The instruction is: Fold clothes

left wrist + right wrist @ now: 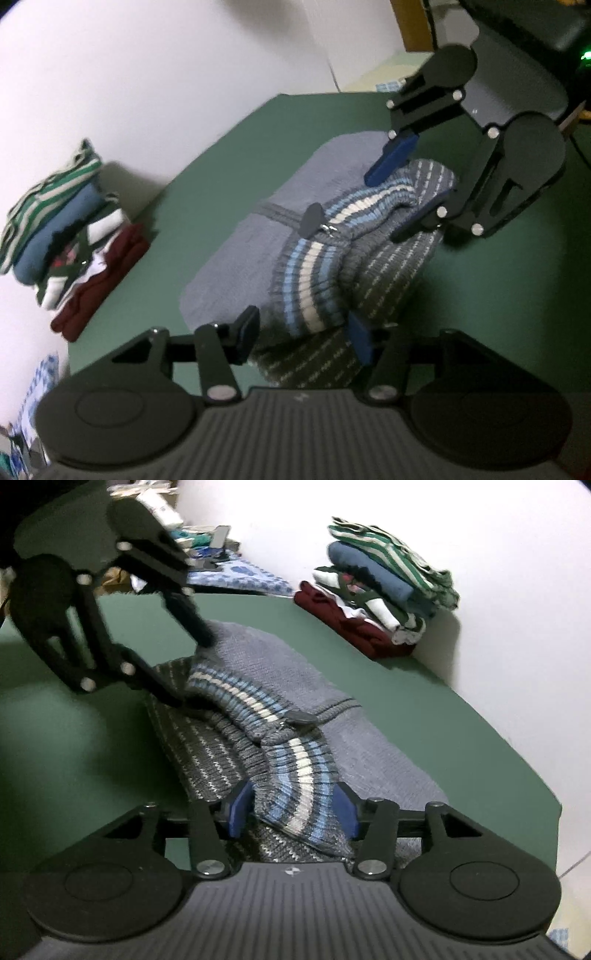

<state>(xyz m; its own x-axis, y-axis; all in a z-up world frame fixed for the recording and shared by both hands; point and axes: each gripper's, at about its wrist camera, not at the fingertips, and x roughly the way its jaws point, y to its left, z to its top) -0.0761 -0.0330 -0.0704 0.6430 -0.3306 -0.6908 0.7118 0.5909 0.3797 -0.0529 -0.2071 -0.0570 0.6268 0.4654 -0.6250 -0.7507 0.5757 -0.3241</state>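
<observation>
A grey knitted sweater (258, 243) (369, 746) lies folded on the green table (498, 295) (66, 746). Its blue-and-white striped collar band is bunched up on top, with a dark zipper pull (312, 221) (301, 718) in the middle. My left gripper (303, 336) is open, its blue pads straddling one end of the striped band. In the right wrist view it shows at the upper left (192, 672). My right gripper (293, 810) is open around the other end of the band, the cloth filling most of the gap. The left wrist view shows it at the upper right (404, 192).
A stack of folded clothes (66, 236) (380, 590) sits against the white wall (166, 74) at the table's far side. A blue patterned cloth (240, 572) and clutter lie beyond the table's end. Bare green surface surrounds the sweater.
</observation>
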